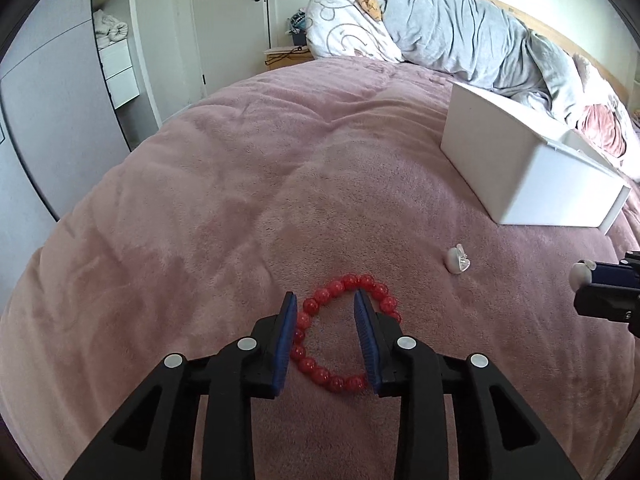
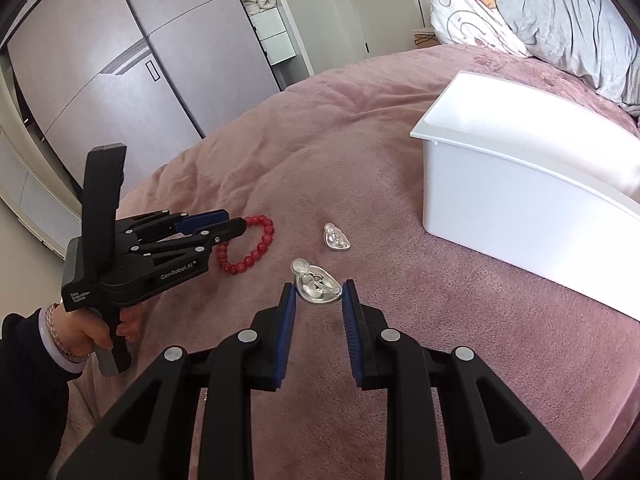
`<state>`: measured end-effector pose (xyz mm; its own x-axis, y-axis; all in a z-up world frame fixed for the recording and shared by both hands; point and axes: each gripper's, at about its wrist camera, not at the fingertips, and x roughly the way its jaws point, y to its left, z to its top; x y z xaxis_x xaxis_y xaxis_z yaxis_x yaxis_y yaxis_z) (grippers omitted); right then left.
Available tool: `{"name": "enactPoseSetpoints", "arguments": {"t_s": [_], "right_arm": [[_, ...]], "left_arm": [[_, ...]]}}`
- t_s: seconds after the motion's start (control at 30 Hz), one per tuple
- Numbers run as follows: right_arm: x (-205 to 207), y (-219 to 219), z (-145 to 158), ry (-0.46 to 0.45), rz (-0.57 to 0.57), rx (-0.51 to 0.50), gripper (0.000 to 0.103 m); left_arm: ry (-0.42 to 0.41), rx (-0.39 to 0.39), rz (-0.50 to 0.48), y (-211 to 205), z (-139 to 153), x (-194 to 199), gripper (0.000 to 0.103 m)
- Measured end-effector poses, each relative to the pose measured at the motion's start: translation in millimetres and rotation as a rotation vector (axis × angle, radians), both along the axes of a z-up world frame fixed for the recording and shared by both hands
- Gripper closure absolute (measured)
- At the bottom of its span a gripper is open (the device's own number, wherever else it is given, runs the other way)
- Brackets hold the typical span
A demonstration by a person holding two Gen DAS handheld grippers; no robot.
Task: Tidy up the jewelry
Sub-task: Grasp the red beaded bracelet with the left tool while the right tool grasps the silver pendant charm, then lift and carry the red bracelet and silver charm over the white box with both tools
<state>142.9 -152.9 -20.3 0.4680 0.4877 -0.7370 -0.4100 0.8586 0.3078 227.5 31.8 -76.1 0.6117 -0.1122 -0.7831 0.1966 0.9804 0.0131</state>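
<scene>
A red bead bracelet [image 1: 344, 332] lies on the pink blanket; it also shows in the right wrist view [image 2: 250, 250]. My left gripper [image 1: 326, 304] is open above it, fingers straddling part of the ring. My right gripper [image 2: 319, 290] is shut on a clear plastic jewelry case [image 2: 316, 290] with a silver piece inside, held at the fingertips. A second clear case [image 2: 337, 238] lies on the blanket beyond it, also in the left wrist view [image 1: 458, 260]. A white open box [image 2: 520, 184] stands to the right.
The pink blanket [image 1: 240, 184] covers the bed. A grey and patterned duvet [image 1: 440, 28] is piled at the far end. A wardrobe [image 2: 140, 72] and a door stand beyond the bed's left side.
</scene>
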Motion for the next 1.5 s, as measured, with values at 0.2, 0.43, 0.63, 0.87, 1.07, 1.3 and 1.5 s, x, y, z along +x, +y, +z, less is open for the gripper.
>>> {"name": "enactPoseSetpoints", "arguments": {"t_s": [0.2,0.43,0.63,0.87,1.07,1.3,1.5], "right_arm": [[7,-2,-8,0.029,-0.005,0.01,0.079],[12,4,-17,0.051,0.006,0.008,0.079],[12,4,-18,0.052,0.008,0.005,0.079],[8,6,-12,0.034,0.011,0.001,0.079],[-1,-1,3,-0.004,0.003,0.012,0.079],[-14,-17,35,-0.062,-0.026,0.049,0.079],[-32,-37,62,-0.109,-0.047,0.059,0.079]], "left_arm": [[0.071,0.029,-0.048,0,-23,18,0.067],[0.073,-0.025,-0.016,9,-24,14,0.081],[0.089,-0.057,-0.002,12,-20,2,0.088],[0.059,-0.08,-0.024,10,6,-20,0.088],[0.002,-0.123,-0.039,0,47,-37,0.088],[-0.063,-0.146,-0.08,-24,101,-55,0.088],[-0.099,-0.184,-0.084,-46,136,-66,0.088]]}}
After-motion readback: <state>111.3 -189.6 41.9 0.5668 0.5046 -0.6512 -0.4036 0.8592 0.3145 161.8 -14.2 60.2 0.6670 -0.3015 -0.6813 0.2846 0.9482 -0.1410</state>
